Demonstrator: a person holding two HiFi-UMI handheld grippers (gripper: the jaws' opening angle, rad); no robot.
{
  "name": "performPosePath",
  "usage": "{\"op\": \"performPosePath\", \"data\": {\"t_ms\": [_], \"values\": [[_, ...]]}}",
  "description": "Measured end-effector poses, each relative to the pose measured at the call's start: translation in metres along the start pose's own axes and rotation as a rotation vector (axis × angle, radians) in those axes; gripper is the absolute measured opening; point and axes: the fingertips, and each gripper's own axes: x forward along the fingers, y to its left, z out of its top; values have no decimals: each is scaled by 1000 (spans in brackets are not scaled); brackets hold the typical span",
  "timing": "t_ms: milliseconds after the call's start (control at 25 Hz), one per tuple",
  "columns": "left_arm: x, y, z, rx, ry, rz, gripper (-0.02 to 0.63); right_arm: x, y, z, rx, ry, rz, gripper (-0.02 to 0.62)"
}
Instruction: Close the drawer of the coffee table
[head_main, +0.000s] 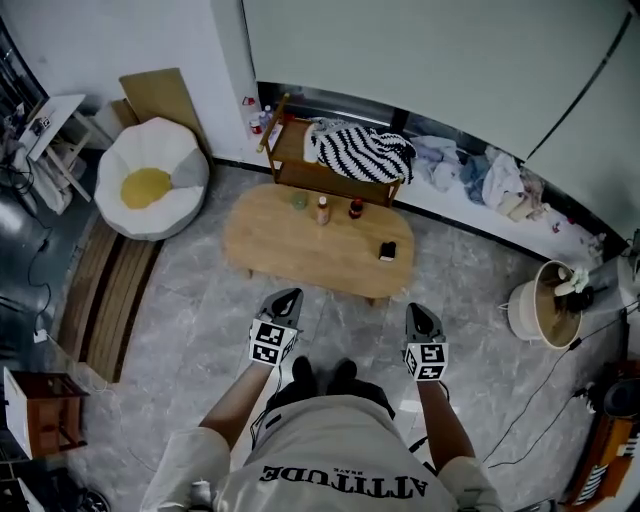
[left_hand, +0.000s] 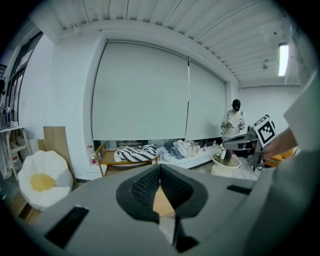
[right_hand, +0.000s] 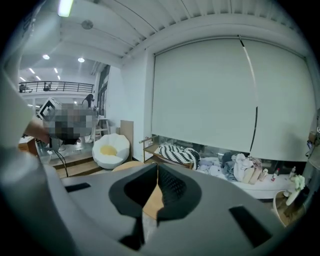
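Lying crosswise, coffee table (head_main: 300, 250) long axis left-right.

The left claw (head_main: 288, 296) and the right claw (head_main: 418, 312) are grey, and each carries black-and-white square markers. Ahead of them, the bench (head_main: 290, 245) is pale honey-coloured wood. Beyond it, a blanket (head_main: 362, 152) with bold black-and-white stripes lies on a brown wooden rack (head_main: 292, 150). Ahead and left of the left claw, a beanbag (head_main: 150, 178) is white with a yellow centre. The floor (head_main: 190, 330) under both claws is grey with lighter marble veining. Behind them, the shirt (head_main: 340, 450) is beige with dark lettering.
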Motion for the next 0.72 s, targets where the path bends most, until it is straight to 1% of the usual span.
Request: {"op": "performPosePath", "data": {"t_ms": [240,400,720], "values": [[-14,5,35,69,-69,-4,21,-8,-8,19,-2,-25,-26,21],[-17,16,43,90,-66,-9,21,-9,-18,30,-4,-41,-49,21],[-15,34,54,45,-96,7,21,-15,-29,41,-32,-41,-61,18]]}}
